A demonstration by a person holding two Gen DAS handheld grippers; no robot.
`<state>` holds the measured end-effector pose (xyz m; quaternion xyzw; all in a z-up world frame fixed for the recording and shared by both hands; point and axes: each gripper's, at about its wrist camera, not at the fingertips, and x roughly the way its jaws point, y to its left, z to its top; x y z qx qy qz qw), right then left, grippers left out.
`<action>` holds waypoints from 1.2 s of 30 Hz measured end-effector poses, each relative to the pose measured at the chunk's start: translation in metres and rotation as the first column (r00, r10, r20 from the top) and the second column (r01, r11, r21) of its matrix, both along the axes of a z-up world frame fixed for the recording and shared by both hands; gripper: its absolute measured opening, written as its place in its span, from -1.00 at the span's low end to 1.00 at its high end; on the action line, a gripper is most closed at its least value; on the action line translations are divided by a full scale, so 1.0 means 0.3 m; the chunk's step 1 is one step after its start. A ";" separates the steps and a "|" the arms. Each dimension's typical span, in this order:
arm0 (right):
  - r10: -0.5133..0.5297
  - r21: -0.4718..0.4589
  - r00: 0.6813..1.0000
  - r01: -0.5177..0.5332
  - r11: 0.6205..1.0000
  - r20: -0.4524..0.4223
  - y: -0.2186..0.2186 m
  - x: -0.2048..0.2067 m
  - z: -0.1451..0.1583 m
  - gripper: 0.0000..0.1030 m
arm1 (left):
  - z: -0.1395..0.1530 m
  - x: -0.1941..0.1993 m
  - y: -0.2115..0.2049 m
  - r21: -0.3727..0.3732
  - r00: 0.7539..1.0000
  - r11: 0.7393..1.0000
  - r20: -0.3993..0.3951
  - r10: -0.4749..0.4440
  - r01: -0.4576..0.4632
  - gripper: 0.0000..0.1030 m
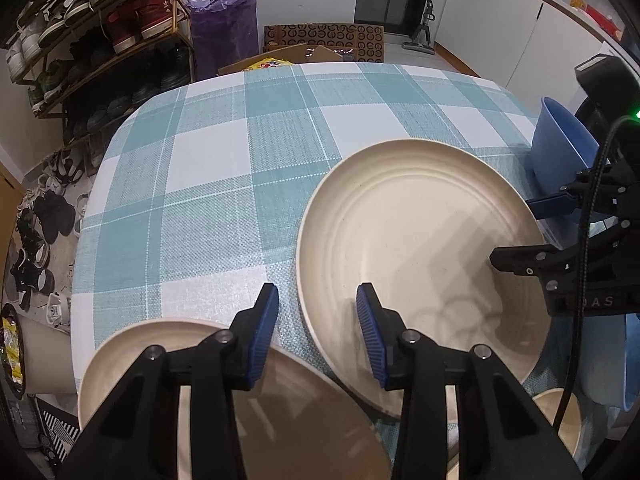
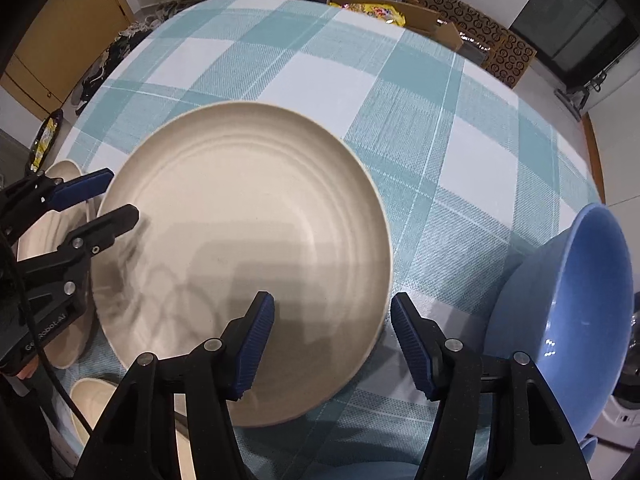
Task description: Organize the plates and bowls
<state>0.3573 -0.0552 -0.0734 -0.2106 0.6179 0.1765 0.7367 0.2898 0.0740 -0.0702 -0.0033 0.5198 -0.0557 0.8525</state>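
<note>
Cream plates and blue bowl on a checked tablecloth (image 1: 248, 168) — both grippers empty

Large cream plate (image 2: 248, 256) lies flat mid-cloth; the left gripper (image 1: 318, 332) hovers at its near-left rim, fingers spread, above a second cream plate (image 1: 304, 412) just beside it — the right gripper (image 2: 332, 344) gapes over its near-right edge, the blue bowl (image 2: 580, 312) further right, a small cream bowl (image 2: 88, 408) nearer-left
</note>
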 end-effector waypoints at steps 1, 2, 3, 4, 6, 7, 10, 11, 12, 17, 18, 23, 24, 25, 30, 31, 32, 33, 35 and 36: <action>-0.003 0.004 1.000 0.003 1.000 -0.009 -0.004 0.002 -0.009 0.13 | -0.001 0.000 0.000 0.002 1.000 1.000 -0.001 -0.002 0.002 -0.25; -0.006 0.008 1.000 0.006 1.000 -0.013 -0.007 0.004 -0.015 0.09 | 0.000 0.001 -0.001 0.001 1.000 1.000 -0.003 -0.004 0.004 -0.27; -0.010 0.013 1.000 0.010 1.000 -0.017 -0.011 0.006 -0.020 0.06 | -0.002 0.002 -0.003 -0.001 1.000 1.000 -0.010 -0.010 0.010 -0.35; -0.012 0.018 1.000 0.013 1.000 -0.021 -0.015 0.007 -0.022 0.05 | -0.004 0.004 -0.006 -0.002 1.000 1.000 -0.014 -0.014 0.014 -0.39; -0.014 0.026 1.000 0.014 1.000 -0.021 -0.021 0.006 -0.020 0.01 | -0.010 0.004 -0.016 -0.003 0.999 1.000 -0.020 -0.026 0.026 -0.44; -0.014 0.030 1.000 0.015 0.999 -0.021 -0.024 0.006 -0.018 -0.02 | -0.011 0.003 -0.020 0.008 1.000 1.000 -0.018 -0.026 0.026 -0.45; -0.015 0.038 1.000 0.016 0.999 -0.017 -0.033 0.005 -0.009 -0.10 | -0.010 0.002 -0.021 0.015 1.000 1.000 -0.019 -0.020 0.020 -0.49; -0.013 0.039 1.000 0.014 0.999 -0.013 -0.034 0.003 -0.007 -0.14 | -0.009 0.003 -0.020 0.017 1.000 1.000 -0.020 -0.014 0.015 -0.54; -0.012 0.039 1.000 0.012 0.999 -0.008 -0.036 0.001 -0.005 -0.16 | -0.008 0.003 -0.017 0.018 1.000 1.000 -0.021 -0.010 0.010 -0.58; -0.014 0.046 1.000 0.013 0.999 0.028 -0.035 0.002 0.014 -0.34 | 0.007 -0.005 -0.006 0.009 1.000 1.000 -0.008 0.003 -0.003 -0.60; -0.015 0.048 0.999 0.013 0.999 0.036 -0.035 0.000 0.020 -0.35 | 0.011 -0.006 -0.004 0.006 1.000 1.000 -0.004 0.007 -0.007 -0.60; -0.018 0.052 0.998 0.015 0.999 0.056 -0.030 -0.020 0.039 -0.40 | 0.029 -0.013 0.001 0.000 1.000 1.000 0.010 0.019 -0.019 -0.60; -0.020 0.055 0.998 0.017 0.998 0.059 -0.029 -0.027 0.044 -0.40 | 0.035 -0.016 0.003 -0.003 1.000 1.000 0.014 0.021 -0.021 -0.60; -0.021 0.059 0.998 0.018 0.998 0.061 -0.031 -0.032 0.047 -0.41 | 0.037 -0.017 0.003 -0.004 1.000 1.000 0.016 0.022 -0.022 -0.60; -0.023 0.060 0.997 0.019 0.998 0.078 -0.061 -0.036 0.068 -0.54 | 0.036 -0.015 0.011 -0.024 0.999 0.999 0.016 0.029 -0.029 -0.61; -0.023 0.054 0.996 0.018 0.998 0.081 -0.059 -0.028 0.062 -0.57 | 0.031 -0.012 0.012 -0.030 0.999 0.999 0.012 0.032 -0.031 -0.61; -0.025 0.053 0.997 0.021 0.998 0.078 -0.061 -0.027 0.058 -0.58 | 0.023 -0.006 0.011 -0.035 0.999 0.999 0.008 0.035 -0.035 -0.61; -0.028 0.052 0.997 0.024 0.998 0.074 -0.064 -0.024 0.053 -0.58 | 0.016 0.000 0.009 -0.033 0.999 0.999 0.004 0.036 -0.036 -0.61; -0.028 0.038 0.997 0.026 0.999 0.068 -0.060 -0.017 0.035 -0.58 | 0.004 0.014 0.005 -0.026 0.999 0.999 0.000 0.045 -0.045 -0.61; -0.028 0.031 0.997 0.026 0.999 0.065 -0.057 -0.017 0.027 -0.58 | -0.001 0.020 0.005 -0.027 0.999 0.999 -0.001 0.046 -0.046 -0.61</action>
